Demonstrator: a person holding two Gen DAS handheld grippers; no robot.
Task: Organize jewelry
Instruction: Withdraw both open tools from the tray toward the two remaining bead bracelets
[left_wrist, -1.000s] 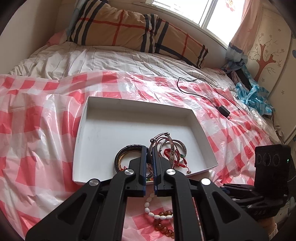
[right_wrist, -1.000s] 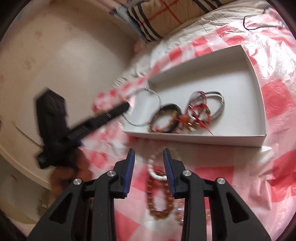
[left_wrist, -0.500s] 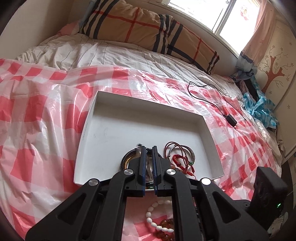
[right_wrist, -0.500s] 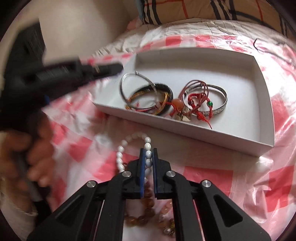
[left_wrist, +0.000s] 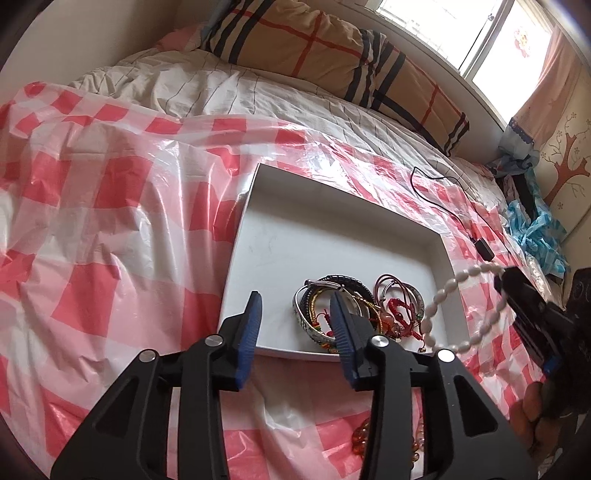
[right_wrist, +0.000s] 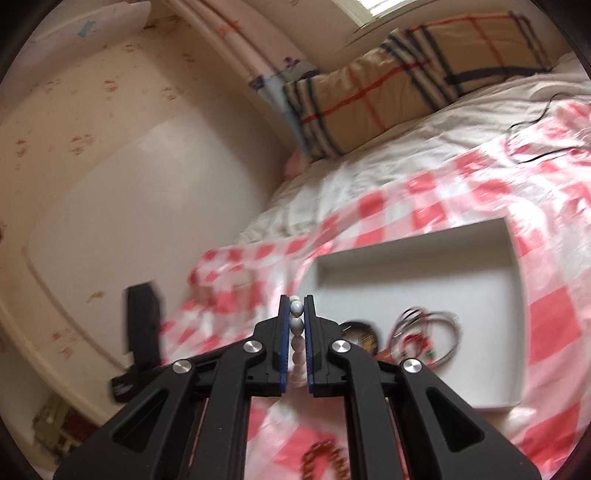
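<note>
A white shallow tray (left_wrist: 295, 236) lies on the red-checked plastic sheet and holds a pile of bangles and red cord bracelets (left_wrist: 354, 310) at its near edge. My left gripper (left_wrist: 295, 317) is open and empty just above that near edge. My right gripper (right_wrist: 296, 306) is shut on a white bead bracelet (right_wrist: 296, 325) and holds it in the air; in the left wrist view the bracelet (left_wrist: 443, 291) hangs as a loop beside the tray's right edge. An amber bead bracelet (right_wrist: 325, 458) lies on the sheet in front of the tray (right_wrist: 406, 266).
A striped pillow (left_wrist: 332, 48) lies at the head of the bed. A black cable with adapter (left_wrist: 484, 247) lies on the sheet beyond the tray. Blue plastic bags (left_wrist: 535, 225) sit at the far right. The sheet (left_wrist: 110, 221) spreads left of the tray.
My left gripper opened, leaving the silver bangle in the tray with the pile. My right gripper lifted the white bead bracelet off the sheet and swung it up beside the tray.
</note>
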